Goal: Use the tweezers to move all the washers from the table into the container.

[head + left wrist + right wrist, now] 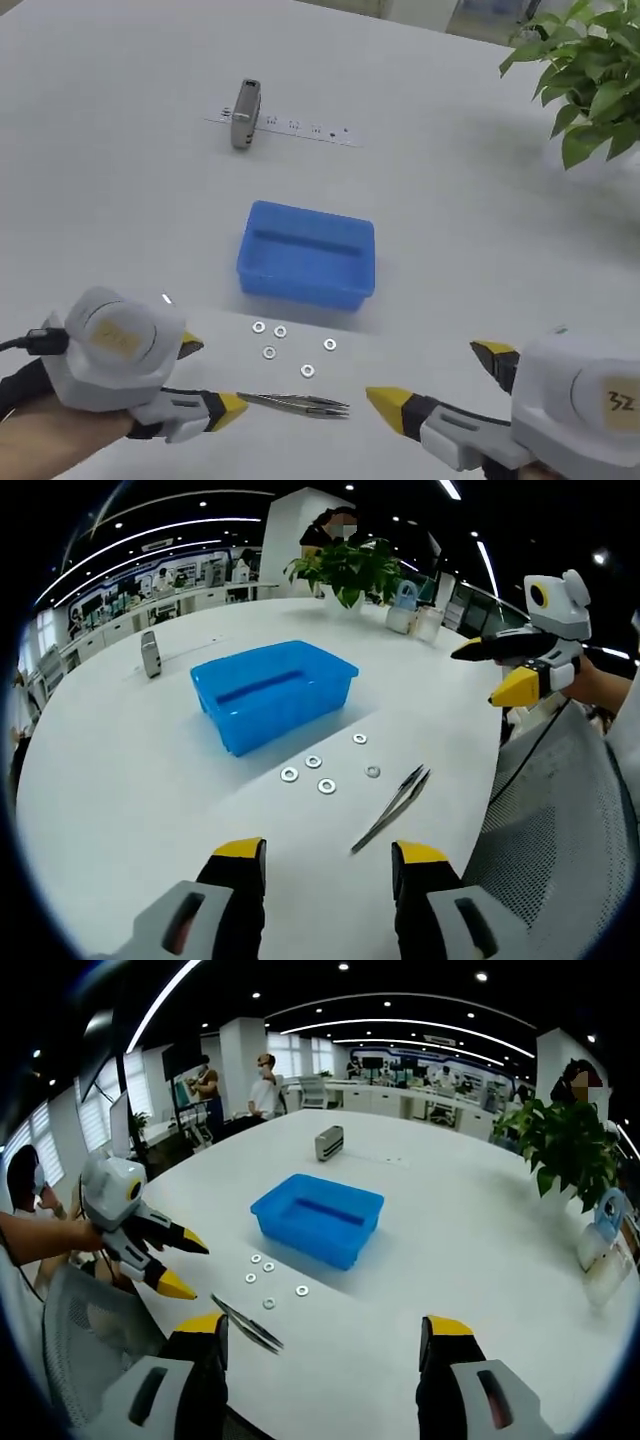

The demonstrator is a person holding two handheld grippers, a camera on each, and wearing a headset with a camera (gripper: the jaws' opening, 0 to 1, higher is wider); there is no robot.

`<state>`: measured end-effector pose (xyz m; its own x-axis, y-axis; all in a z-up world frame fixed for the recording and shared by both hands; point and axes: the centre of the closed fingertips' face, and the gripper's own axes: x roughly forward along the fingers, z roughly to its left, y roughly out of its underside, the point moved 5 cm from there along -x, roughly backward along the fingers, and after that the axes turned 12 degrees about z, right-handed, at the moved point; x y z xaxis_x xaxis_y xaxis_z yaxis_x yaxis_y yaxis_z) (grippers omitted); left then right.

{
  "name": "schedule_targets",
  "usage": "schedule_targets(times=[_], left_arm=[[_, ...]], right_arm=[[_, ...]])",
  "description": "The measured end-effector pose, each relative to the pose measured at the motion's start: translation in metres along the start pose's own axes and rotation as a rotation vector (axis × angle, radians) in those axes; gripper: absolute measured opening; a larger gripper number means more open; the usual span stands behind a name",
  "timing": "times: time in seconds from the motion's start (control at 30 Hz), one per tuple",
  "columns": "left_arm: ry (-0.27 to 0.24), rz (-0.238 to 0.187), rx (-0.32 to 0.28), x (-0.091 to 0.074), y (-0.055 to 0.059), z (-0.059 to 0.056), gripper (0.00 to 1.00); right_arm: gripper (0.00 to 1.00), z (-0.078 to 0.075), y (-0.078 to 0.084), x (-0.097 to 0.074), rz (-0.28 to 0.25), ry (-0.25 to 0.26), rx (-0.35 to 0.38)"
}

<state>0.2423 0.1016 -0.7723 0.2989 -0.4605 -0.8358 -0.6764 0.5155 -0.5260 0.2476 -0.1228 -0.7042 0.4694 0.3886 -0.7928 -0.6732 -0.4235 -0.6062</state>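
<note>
Several small metal washers (280, 331) lie loose on the white table (120, 180), just in front of the blue container (306, 253). The tweezers (295, 403) rest flat on the table below them, tips pointing right. My left gripper (212, 375) is open at the lower left, its lower fingertip close to the tweezers' handle end. My right gripper (430, 372) is open at the lower right, holding nothing. The left gripper view shows the tweezers (392, 807), washers (313, 762) and container (272, 692) ahead of the open jaws. In the right gripper view the tweezers (246, 1324) lie left of centre.
A grey metal block (245, 113) stands on a white strip at the far side of the table. A green plant (590, 75) is at the back right. A mesh chair (570, 850) is by the near edge. People stand (205, 1085) far off.
</note>
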Motion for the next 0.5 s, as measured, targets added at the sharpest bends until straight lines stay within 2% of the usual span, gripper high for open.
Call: schedule_targets(times=[0.27, 0.33, 0.4, 0.43, 0.5], left_arm=[[0.013, 0.029, 0.034, 0.011, 0.002, -0.002, 0.40], [0.013, 0.043, 0.075, 0.015, 0.002, -0.005, 0.37], [0.018, 0.078, 0.108, 0.018, 0.005, -0.008, 0.35], [0.006, 0.064, 0.134, 0.018, 0.004, -0.008, 0.34], [0.023, 0.061, 0.151, 0.019, 0.001, -0.009, 0.31]], right_arm=[[0.75, 0.000, 0.001, 0.002, 0.017, -0.003, -0.019], [0.75, -0.001, 0.000, 0.001, 0.019, -0.003, -0.019], [0.75, -0.002, -0.002, -0.001, 0.015, 0.001, -0.024], [0.75, -0.003, -0.003, -0.002, 0.011, 0.004, -0.023], [0.75, -0.003, -0.003, -0.002, 0.010, 0.003, -0.022]])
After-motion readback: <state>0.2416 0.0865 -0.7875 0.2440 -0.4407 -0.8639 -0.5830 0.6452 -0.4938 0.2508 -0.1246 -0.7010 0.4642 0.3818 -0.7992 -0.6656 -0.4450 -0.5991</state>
